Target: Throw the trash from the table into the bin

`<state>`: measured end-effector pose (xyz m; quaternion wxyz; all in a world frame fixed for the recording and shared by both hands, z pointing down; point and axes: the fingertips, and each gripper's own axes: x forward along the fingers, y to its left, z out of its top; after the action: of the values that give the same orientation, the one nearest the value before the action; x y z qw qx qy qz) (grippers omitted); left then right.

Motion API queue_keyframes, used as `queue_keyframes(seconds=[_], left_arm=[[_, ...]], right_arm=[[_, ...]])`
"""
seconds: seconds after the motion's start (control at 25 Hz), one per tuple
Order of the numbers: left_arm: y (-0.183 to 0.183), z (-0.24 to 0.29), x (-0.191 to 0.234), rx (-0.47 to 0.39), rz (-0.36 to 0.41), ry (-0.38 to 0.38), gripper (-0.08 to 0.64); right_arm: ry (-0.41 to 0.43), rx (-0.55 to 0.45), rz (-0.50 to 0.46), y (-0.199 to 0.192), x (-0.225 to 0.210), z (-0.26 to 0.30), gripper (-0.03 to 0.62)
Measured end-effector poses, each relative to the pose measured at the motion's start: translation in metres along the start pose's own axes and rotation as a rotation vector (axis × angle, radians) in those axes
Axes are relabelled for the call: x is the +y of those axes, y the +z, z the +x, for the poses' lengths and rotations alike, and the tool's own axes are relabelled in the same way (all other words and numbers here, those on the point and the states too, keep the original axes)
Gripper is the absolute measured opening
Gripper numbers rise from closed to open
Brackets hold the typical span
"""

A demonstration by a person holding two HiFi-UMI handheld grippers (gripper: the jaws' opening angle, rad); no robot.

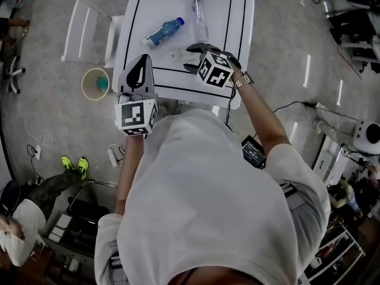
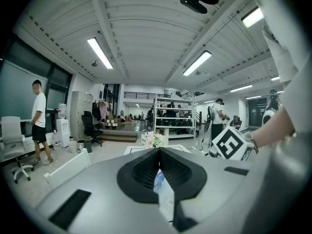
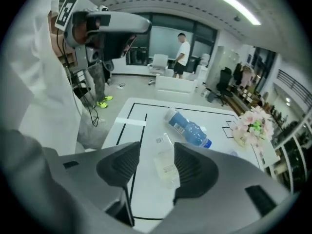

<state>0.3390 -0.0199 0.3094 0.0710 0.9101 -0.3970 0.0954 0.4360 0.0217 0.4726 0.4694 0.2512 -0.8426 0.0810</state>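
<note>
On the white table (image 1: 237, 22) lie a blue-labelled bottle (image 1: 163, 32), a clear bottle (image 1: 199, 12) and a small crushed clear bottle (image 1: 176, 54). My right gripper (image 1: 190, 58) hangs over the table's near part with its jaws open. In the right gripper view the crushed clear bottle (image 3: 165, 167) lies on the table between the open jaws of my right gripper (image 3: 157, 155), untouched, with the blue bottle (image 3: 187, 128) beyond. My left gripper (image 1: 141, 61) is shut at the table's near left edge. In its own view my left gripper (image 2: 159, 152) holds nothing visible. A round bin (image 1: 96, 83) stands on the floor left of the table.
A white chair (image 1: 89, 31) stands beside the bin. Flowers (image 3: 253, 126) sit at the table's far end. Cables and a power strip (image 1: 113, 156) lie on the floor near my feet. Another person (image 1: 24, 218) is at the lower left, and shelving stands at the right.
</note>
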Motion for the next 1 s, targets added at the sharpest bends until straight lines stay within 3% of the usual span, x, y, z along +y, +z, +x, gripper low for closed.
queue_keyframes(seconds=[0.08, 0.24, 0.48, 0.72, 1.0], left_arm=[[-0.003, 0.002, 0.005, 0.015, -0.004, 0.038, 0.006], [-0.012, -0.003, 0.022, 0.053, -0.021, 0.130, 0.006], [-0.033, -0.017, 0.037, 0.088, -0.054, 0.219, 0.006], [-0.047, -0.033, 0.044, 0.104, -0.079, 0.288, 0.006], [-0.057, -0.058, 0.052, 0.096, -0.102, 0.327, 0.006]], right_arm=[[0.066, 0.049, -0.075, -0.008, -0.008, 0.017, 0.241], [0.163, 0.108, -0.227, -0.013, -0.018, 0.050, 0.269], [0.242, 0.219, -0.379, -0.035, -0.017, 0.095, 0.350], [0.271, 0.281, -0.409, -0.050, -0.012, 0.120, 0.353], [0.220, 0.308, -0.361, -0.046, -0.009, 0.123, 0.339]])
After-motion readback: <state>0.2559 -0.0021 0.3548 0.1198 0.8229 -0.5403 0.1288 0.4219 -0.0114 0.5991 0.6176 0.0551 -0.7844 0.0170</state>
